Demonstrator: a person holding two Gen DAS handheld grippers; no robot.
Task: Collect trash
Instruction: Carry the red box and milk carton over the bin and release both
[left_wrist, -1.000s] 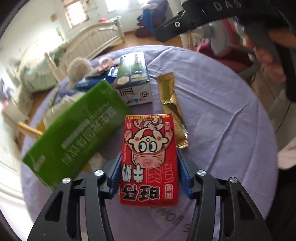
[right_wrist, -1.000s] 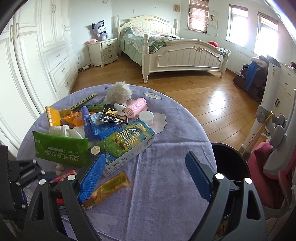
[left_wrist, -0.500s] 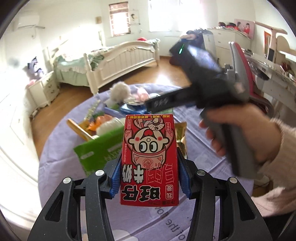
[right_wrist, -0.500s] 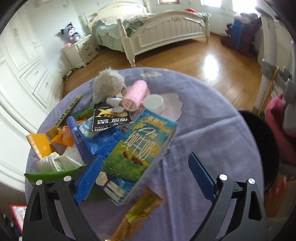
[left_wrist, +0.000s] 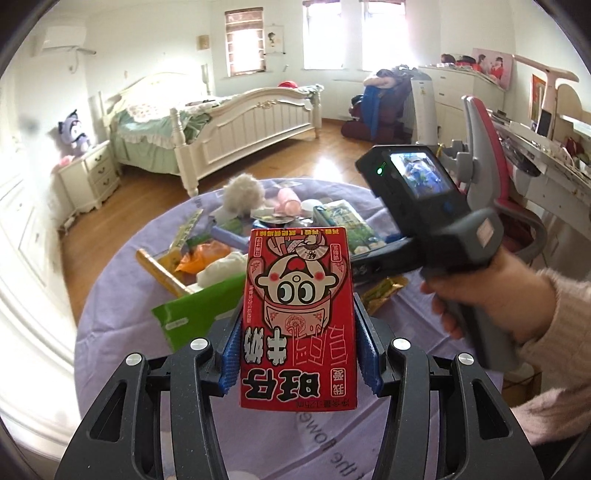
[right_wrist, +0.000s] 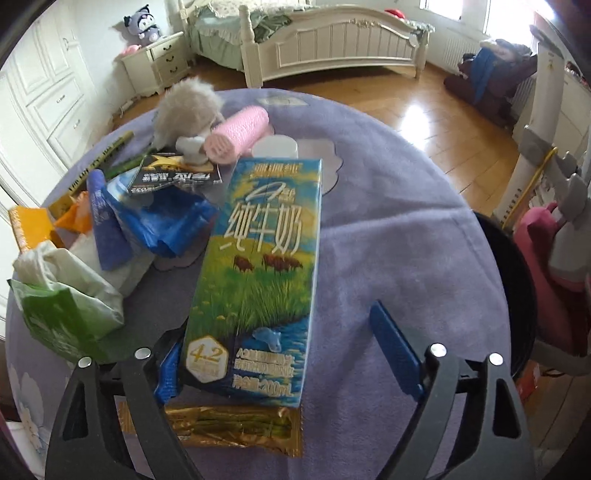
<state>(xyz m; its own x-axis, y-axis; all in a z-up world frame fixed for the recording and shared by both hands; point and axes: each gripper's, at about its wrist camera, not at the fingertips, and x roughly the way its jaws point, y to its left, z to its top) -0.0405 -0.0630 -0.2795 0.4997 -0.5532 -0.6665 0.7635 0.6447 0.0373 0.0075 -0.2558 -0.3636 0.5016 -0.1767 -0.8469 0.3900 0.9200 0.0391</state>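
Observation:
My left gripper (left_wrist: 299, 354) is shut on a red milk carton (left_wrist: 299, 317) with a cartoon face, held above the table. My right gripper (right_wrist: 284, 332) straddles the near end of a blue-green milk carton (right_wrist: 266, 258) lying on the purple tablecloth (right_wrist: 388, 206). Its jaws are closing. The left finger (right_wrist: 170, 369) is against the carton's side and the right finger (right_wrist: 395, 350) still stands clear of it. A gold wrapper (right_wrist: 229, 428) lies just below that carton. In the left wrist view a hand (left_wrist: 465, 291) holds the right gripper's handle.
A pile of trash fills the table's left side: a green pack (right_wrist: 59, 314), a blue bag (right_wrist: 162, 221), a black sachet (right_wrist: 173, 175). A pink roller (right_wrist: 236, 134), a white cap (right_wrist: 275, 147) and a fluffy toy (right_wrist: 188, 107) lie behind. A black bin (right_wrist: 517, 288) stands off the table's right edge.
The left gripper rose and tilted up with the red carton. The right gripper came down over the blue-green carton, and its jaws have narrowed around it.

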